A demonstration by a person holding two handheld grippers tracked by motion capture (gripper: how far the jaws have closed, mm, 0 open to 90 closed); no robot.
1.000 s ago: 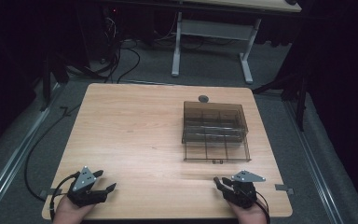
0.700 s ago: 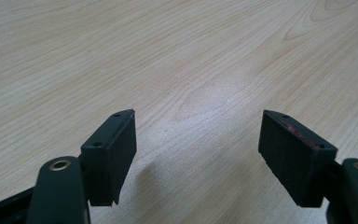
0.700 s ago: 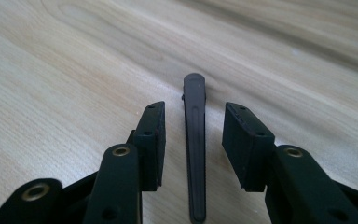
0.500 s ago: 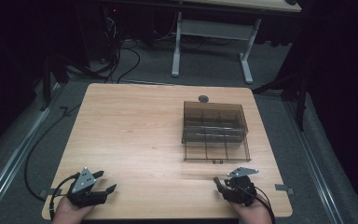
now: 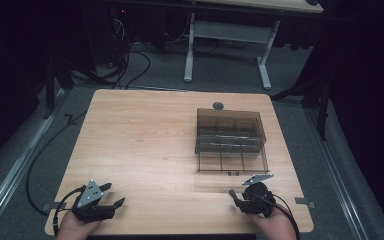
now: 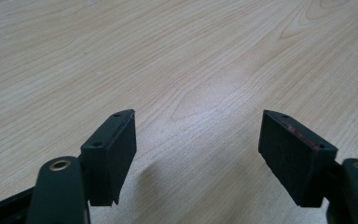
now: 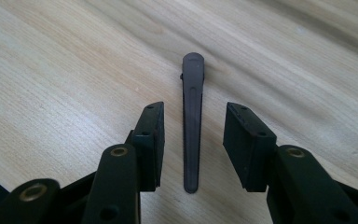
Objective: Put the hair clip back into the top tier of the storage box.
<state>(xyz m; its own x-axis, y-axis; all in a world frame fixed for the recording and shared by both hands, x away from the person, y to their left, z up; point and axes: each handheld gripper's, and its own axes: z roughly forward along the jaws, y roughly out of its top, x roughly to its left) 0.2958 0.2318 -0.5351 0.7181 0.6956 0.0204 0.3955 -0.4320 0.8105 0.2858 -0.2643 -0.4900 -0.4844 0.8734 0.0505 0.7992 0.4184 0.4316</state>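
A dark hair clip lay flat on the light wooden table, between the right gripper's jaws, which had just been opening and stood spread, neither pad touching it. That gripper sat near the table's front right edge, just in front of a smoky clear plastic compartment box. The left gripper, jaws spread over bare wood, rested at the front left corner. Grey carpet, trailing cables and a second desk's white legs lay beyond, in a dark room.
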